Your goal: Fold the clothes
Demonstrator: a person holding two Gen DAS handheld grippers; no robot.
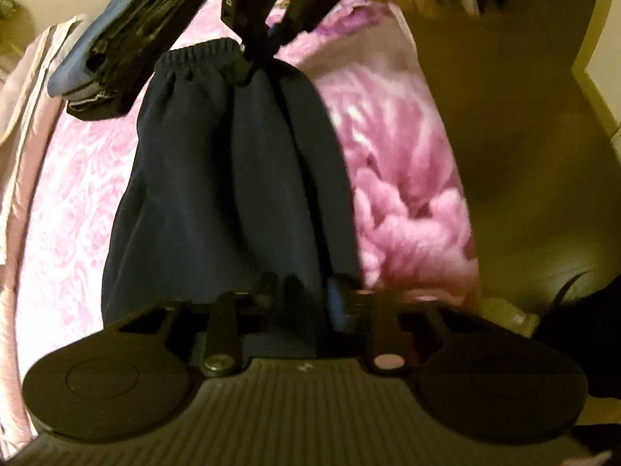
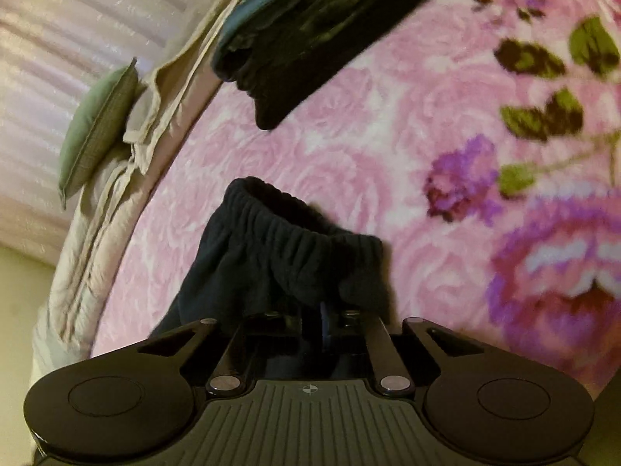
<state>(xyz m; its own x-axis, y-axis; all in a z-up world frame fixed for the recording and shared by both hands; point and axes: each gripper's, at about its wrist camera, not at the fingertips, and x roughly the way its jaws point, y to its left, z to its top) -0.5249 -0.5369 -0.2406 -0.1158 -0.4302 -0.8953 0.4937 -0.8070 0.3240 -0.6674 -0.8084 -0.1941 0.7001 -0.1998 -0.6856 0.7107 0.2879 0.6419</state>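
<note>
Both tools (image 1: pixel 306 299) (image 2: pixel 324 322) clamping navy garment (image 1: pixel 233 178)

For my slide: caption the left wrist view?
Both grippers pinch a dark navy elastic-waist garment over the pink floral blanket.

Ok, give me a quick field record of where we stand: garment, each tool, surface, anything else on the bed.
garment: dark navy pants, elastic waistband at the far end, stretched between both tools
left tool: shut on the near end of the pants
right tool: shut on the waistband end
surface: pink floral blanket
finished pile: folded dark clothes stacked beyond the pants
also there: green cushion at the bed's edge
</note>
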